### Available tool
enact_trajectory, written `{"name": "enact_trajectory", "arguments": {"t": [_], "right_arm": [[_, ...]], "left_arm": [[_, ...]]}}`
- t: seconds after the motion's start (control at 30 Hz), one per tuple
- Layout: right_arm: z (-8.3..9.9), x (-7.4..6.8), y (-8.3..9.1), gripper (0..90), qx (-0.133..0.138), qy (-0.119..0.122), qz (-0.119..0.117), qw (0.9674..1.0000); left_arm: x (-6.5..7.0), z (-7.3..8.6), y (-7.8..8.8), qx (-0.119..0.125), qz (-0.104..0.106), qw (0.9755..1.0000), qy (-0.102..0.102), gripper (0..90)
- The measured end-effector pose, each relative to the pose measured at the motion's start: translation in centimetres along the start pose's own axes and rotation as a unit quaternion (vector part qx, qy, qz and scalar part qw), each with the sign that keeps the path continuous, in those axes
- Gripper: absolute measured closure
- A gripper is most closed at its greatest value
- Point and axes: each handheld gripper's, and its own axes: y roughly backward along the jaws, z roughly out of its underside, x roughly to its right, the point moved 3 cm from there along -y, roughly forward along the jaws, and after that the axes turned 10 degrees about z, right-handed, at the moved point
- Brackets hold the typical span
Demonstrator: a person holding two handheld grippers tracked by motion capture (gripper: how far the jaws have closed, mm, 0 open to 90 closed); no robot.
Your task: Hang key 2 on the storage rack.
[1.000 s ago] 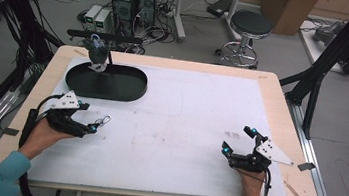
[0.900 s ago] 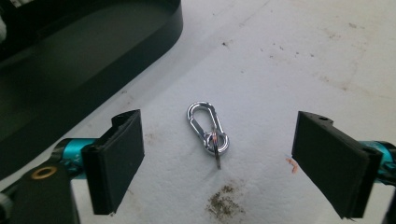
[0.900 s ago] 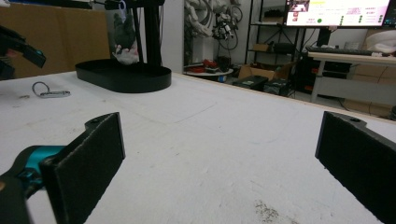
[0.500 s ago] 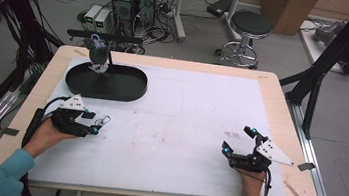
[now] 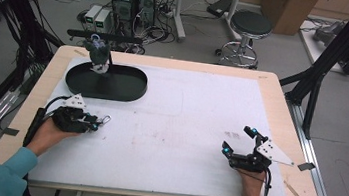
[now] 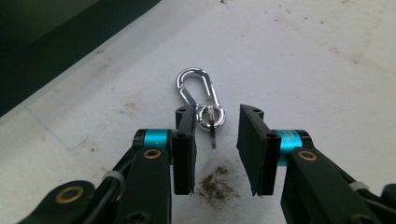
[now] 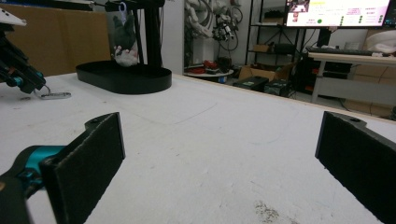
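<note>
White mat [image 5: 183, 129] on a lab table: L gripper [image 6: 215, 135] w/ jaws narrowly apart, straddling the ring end of a silver clip [image 6: 198, 95] lying flat on the mat, likely lined up for a pinch. R gripper [image 5: 238, 145] rests at the mat's right w/ jaws wide, nothing between, prob. idle. Beyond the clip sits a black oval tray [image 5: 106, 82] w/ a stand holding a small plush toy [image 5: 97, 53].

Lab: computer towers [image 5: 133, 0], cables, monitor [image 7: 337, 12], shelving.
</note>
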Motion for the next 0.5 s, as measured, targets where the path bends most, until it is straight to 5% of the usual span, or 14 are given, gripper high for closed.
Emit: {"name": "enact_trajectory", "arguments": {"t": [0.5], "right_arm": [[0.01, -0.03, 0.03, 0.6, -0.002, -0.003, 0.000, 1.0000]], "left_arm": [[-0.16, 0.09, -0.15, -0.006, -0.003, 1.0000, -0.001, 79.1]]}}
